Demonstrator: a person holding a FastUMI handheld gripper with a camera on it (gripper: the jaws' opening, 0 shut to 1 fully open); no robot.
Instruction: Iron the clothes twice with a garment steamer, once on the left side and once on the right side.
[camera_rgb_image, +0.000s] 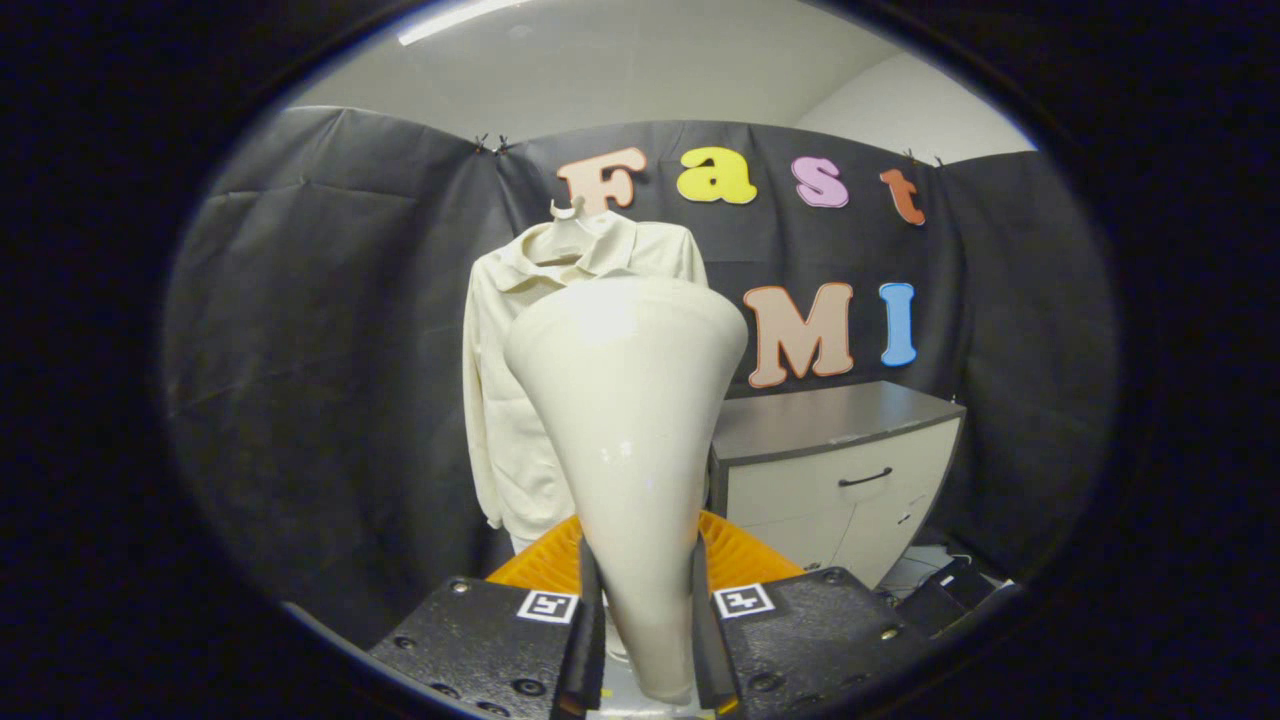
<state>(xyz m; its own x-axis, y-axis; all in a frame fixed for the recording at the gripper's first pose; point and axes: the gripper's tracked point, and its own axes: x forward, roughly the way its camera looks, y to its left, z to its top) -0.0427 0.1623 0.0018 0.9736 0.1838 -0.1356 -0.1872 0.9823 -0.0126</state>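
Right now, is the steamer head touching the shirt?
No: the steamer, clamped between the gripper fingers, sits well short of the hanging shirt.

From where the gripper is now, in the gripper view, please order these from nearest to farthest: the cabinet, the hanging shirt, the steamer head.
1. The steamer head: held between the fingers of the gripper, which is shut on it.
2. The hanging shirt: straight ahead, beyond the steamer, on a hanger.
3. The cabinet: to the right of the shirt, against the wall. Shirt and cabinet are nearly equal; their order is uncertain.
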